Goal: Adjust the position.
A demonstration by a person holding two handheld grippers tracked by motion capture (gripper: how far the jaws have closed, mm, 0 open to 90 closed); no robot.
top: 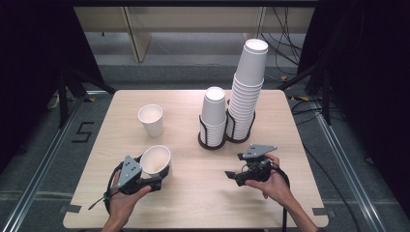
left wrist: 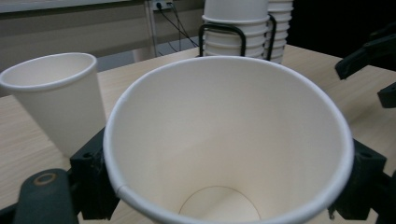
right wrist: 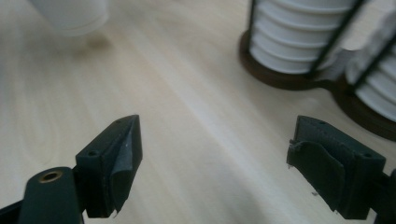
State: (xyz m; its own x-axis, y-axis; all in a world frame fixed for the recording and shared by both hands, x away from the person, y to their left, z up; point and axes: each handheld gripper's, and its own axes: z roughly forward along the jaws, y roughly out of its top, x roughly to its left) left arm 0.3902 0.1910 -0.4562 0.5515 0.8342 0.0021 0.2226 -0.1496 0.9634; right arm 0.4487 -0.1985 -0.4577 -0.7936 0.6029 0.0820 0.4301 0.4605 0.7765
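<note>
My left gripper (top: pixel 159 175) is shut on a white paper cup (top: pixel 155 159) at the table's front left. The cup leans back toward the hand with its mouth open to the camera (left wrist: pixel 229 140), and a black jaw sits on each side of its wall. A second white cup (top: pixel 151 120) stands upright behind it (left wrist: pixel 56 102). My right gripper (top: pixel 234 166) hovers at the front right with its jaws wide apart and nothing between them (right wrist: pixel 215 154). It points left over bare wood.
Two black wire holders stand at the table's back middle: a short cup stack (top: pixel 213 116) and a tall cup stack (top: pixel 247 92), both close ahead of the right gripper (right wrist: pixel 299 42). The wooden table (top: pixel 193 203) has edges all round, with floor and cables beyond.
</note>
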